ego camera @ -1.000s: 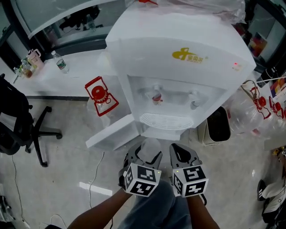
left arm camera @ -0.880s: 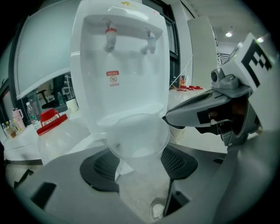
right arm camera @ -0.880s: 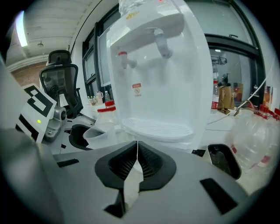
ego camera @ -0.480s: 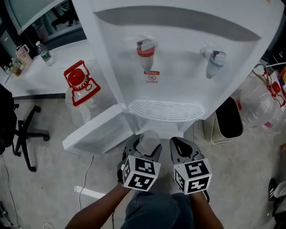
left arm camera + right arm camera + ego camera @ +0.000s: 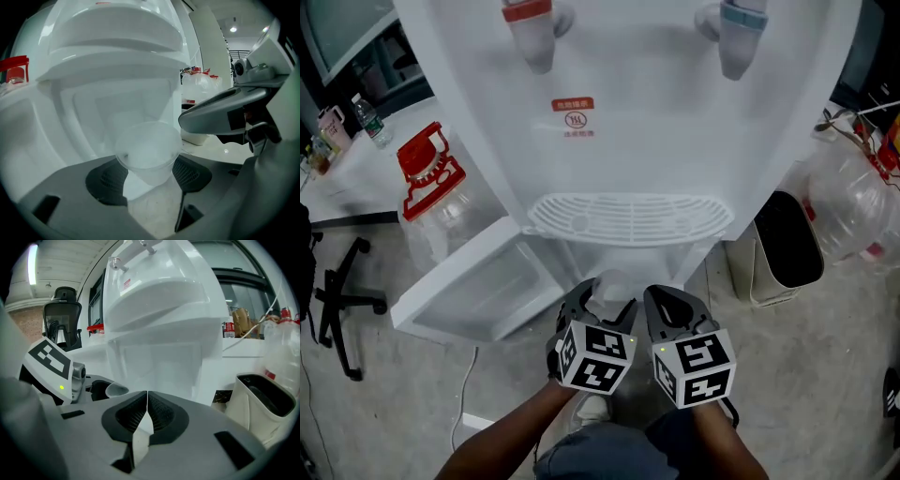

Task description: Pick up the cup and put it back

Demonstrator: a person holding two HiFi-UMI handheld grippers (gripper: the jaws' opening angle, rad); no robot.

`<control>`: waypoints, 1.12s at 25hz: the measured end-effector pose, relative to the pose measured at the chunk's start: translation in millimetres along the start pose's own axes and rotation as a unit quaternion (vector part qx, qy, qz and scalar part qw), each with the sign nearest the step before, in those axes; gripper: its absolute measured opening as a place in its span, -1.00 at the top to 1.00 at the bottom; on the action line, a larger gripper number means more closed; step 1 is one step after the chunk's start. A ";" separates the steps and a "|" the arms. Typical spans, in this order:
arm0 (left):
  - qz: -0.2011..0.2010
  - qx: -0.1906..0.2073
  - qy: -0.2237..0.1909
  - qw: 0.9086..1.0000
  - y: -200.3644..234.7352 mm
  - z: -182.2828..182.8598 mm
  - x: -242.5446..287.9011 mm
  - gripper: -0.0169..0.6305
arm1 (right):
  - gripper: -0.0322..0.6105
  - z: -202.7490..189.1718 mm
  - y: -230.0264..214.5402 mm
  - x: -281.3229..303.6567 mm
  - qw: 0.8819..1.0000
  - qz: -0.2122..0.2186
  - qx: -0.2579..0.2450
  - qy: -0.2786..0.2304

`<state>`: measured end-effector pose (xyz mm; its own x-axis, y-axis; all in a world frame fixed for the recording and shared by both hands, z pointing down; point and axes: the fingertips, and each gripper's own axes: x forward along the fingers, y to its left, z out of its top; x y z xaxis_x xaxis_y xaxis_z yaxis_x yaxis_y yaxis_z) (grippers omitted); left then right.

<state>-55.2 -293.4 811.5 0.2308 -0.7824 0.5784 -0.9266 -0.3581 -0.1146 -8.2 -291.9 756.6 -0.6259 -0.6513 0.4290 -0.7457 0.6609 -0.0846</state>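
A clear plastic cup (image 5: 148, 152) sits upright between the pads of my left gripper (image 5: 149, 176), which is shut on it. In the head view the cup (image 5: 610, 286) shows just ahead of the left gripper (image 5: 600, 309), below the white water dispenser (image 5: 647, 122). My right gripper (image 5: 673, 314) hangs right beside it, shut with nothing between its pads (image 5: 159, 416). In the right gripper view the cup rim (image 5: 116, 390) peeks out at the left. The dispenser's drip tray (image 5: 630, 218) is above the cup, and its lower cabinet door (image 5: 478, 286) stands open to the left.
A water jug with a red cap (image 5: 431, 183) stands left of the dispenser. A white bin with a dark liner (image 5: 783, 248) and a clear bottle (image 5: 853, 206) stand to the right. An office chair base (image 5: 342, 291) is at far left. Red tap (image 5: 530, 23) and blue tap (image 5: 736, 28) above.
The head view has dropped and closed in on the dispenser: its taps and drip tray now fill the frame. Both grippers keep their places, the cup still in the left one.
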 end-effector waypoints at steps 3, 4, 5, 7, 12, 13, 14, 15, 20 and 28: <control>0.000 0.008 -0.003 1.000 -0.1 -1.9 13.5 0.02 | 0.83 -5.8 -4.5 8.8 1.000 -0.004 0.001 -0.002; -0.002 0.010 -0.003 1.000 -0.9 -2.5 17.0 0.02 | 0.83 -8.0 -5.6 11.3 1.000 -0.005 0.002 -0.001; -0.003 0.011 -0.004 1.000 -1.2 -2.8 20.1 0.02 | 0.83 -9.8 -6.5 13.6 1.000 -0.006 0.004 0.001; -0.004 0.011 -0.005 1.000 0.4 -2.7 26.5 0.02 | 0.83 -11.1 -7.3 18.5 1.000 -0.007 0.008 0.004; 0.002 0.007 -0.006 1.000 8.1 -4.5 52.9 0.02 | 0.83 -10.9 -16.2 28.1 1.000 -0.011 0.007 0.004; 0.003 0.005 -0.006 1.000 9.4 -5.5 58.8 0.02 | 0.83 -11.7 -19.1 29.6 1.000 -0.013 0.006 0.004; 0.003 0.003 -0.007 1.000 10.4 -6.3 64.6 0.02 | 0.83 -12.7 -21.9 31.0 1.000 -0.015 0.006 0.005; 0.002 0.002 -0.007 1.000 11.1 -7.3 70.4 0.02 | 0.83 -13.8 -24.5 32.1 1.000 -0.017 0.007 0.007; 0.006 0.016 -0.003 1.000 15.9 -13.1 101.3 0.02 | 0.83 -18.5 -34.0 35.4 0.999 -0.026 0.015 0.012; 0.003 0.027 -0.004 1.000 18.4 -16.2 136.4 0.02 | 0.83 -24.3 -42.2 38.6 0.999 -0.036 0.015 0.019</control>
<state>-45.6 -398.4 901.4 0.2283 -0.7885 0.5711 -0.9103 -0.3809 -0.1619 4.7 -335.9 798.6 -0.5612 -0.6824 0.4684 -0.7959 0.6002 -0.0792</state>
